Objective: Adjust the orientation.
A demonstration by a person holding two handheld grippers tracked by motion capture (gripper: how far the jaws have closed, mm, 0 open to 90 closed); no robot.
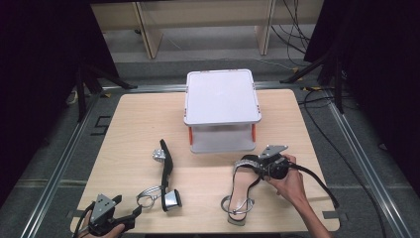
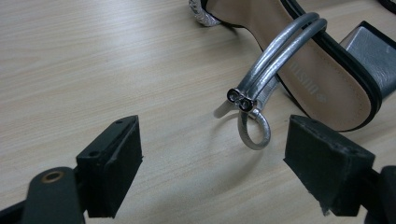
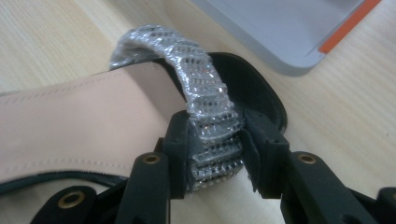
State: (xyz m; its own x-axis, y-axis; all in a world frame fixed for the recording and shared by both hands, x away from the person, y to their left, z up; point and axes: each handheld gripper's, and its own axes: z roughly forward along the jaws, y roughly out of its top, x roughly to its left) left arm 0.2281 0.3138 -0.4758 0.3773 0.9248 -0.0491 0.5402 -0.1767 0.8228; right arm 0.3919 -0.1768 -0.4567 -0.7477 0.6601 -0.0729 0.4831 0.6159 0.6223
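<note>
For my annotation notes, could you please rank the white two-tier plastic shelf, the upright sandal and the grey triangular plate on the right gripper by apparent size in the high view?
1. White two-tier plastic shelf
2. Upright sandal
3. Grey triangular plate

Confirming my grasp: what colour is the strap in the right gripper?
Sparkly silver toe strap, clearest in the right gripper view.
</note>
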